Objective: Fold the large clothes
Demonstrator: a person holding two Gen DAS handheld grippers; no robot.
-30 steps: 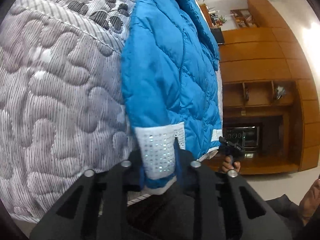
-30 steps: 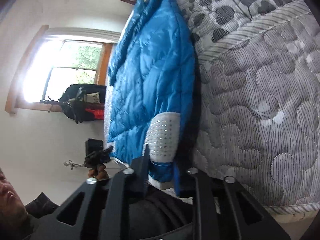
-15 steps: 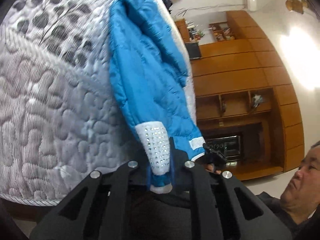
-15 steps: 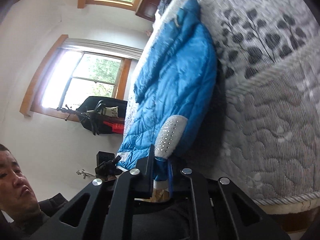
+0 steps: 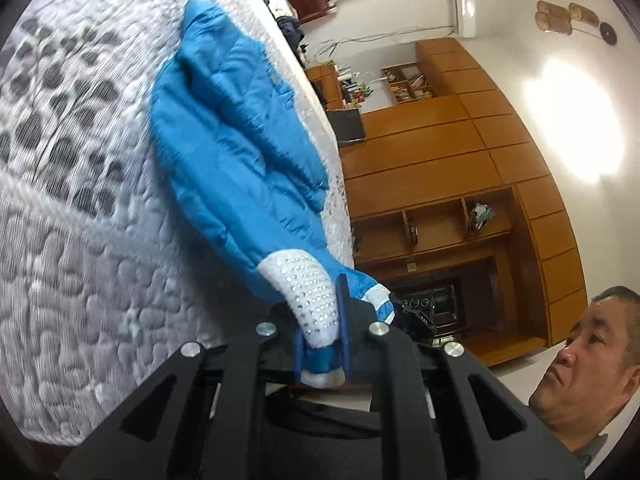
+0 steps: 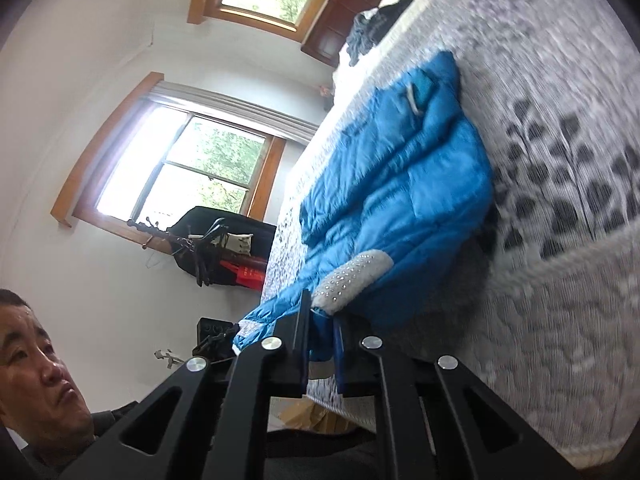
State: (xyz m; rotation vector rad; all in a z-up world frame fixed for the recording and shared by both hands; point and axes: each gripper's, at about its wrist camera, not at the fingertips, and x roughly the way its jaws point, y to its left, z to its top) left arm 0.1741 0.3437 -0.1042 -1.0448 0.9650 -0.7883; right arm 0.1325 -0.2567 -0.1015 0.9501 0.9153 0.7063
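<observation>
Bright blue against grey and white

The quilted puffer jacket is vivid blue, its knit cuff white and dotted with rows of silvery studs. The padded mattress cover under it shows grey pebble stitching on white, with dark grey leaf prints further up. The plastic gripper fingers are black, edged blue. The wooden wall cabinets glow honey-brown.

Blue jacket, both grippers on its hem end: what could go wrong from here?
1. The left gripper pinches only the white studded cuff edge; the slick blue jacket may slip out.
2. The right gripper holds just a thin fold, so the lift may be uneven and bunch the jacket on the mattress.
</observation>
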